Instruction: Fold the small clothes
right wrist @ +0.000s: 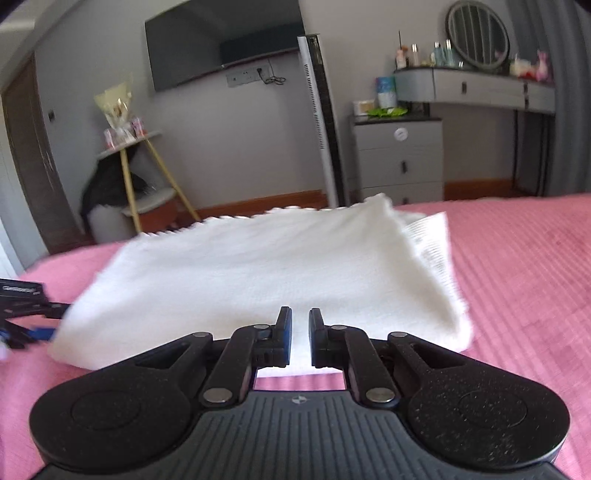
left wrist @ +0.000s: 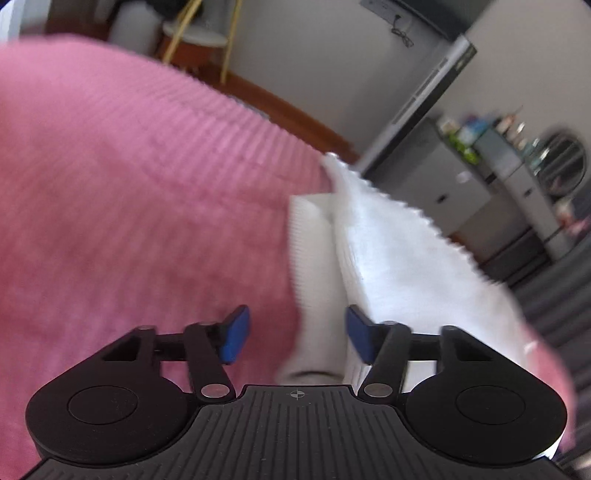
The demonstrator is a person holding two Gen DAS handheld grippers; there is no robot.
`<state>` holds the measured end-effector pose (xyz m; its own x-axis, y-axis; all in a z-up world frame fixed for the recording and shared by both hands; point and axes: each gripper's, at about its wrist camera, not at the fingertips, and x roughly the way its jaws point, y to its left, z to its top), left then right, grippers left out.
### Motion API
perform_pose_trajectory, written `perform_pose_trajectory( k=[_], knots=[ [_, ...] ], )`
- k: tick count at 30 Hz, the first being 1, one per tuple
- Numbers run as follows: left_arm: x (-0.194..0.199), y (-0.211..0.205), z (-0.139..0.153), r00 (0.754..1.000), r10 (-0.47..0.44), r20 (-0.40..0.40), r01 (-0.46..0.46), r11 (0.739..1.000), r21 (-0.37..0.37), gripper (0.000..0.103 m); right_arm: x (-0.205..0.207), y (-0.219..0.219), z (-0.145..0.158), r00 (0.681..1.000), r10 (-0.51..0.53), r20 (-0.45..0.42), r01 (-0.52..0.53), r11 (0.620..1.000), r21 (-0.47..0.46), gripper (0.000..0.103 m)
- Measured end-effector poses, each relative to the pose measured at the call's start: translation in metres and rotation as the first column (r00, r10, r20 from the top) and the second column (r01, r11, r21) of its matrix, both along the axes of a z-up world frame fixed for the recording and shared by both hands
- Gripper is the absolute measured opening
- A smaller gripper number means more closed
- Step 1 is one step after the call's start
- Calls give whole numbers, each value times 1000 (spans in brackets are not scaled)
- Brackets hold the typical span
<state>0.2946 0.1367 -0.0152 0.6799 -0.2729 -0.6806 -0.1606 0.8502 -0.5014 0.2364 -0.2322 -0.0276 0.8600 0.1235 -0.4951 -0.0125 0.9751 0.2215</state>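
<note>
A white knitted garment (right wrist: 258, 266) lies folded on the pink bedspread (right wrist: 517, 266). My right gripper (right wrist: 300, 317) sits at its near edge with the jaws close together, a narrow gap between them showing white cloth. In the left wrist view the same white garment (left wrist: 388, 251) lies tilted at the right, blurred, with its ribbed edge in front. My left gripper (left wrist: 297, 332) is open, its blue pads (left wrist: 232, 336) wide apart, the garment's near end lying between them. The left gripper also shows at the left edge of the right wrist view (right wrist: 26, 310).
The pink bedspread (left wrist: 129, 203) fills the left wrist view. Beyond the bed stand a grey drawer chest (right wrist: 399, 158), a dressing table with a round mirror (right wrist: 476, 33), a tower fan (right wrist: 321, 118), a wall TV (right wrist: 225, 40) and a gold-legged side table (right wrist: 147, 162).
</note>
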Motion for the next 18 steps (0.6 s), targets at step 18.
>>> perform_pose_trajectory(
  k=[18],
  knots=[
    [15,3,-2,999,-45,28,50,972,-231,74,-2,30,-29,996,88,9,-88,995,-43,18]
  ],
)
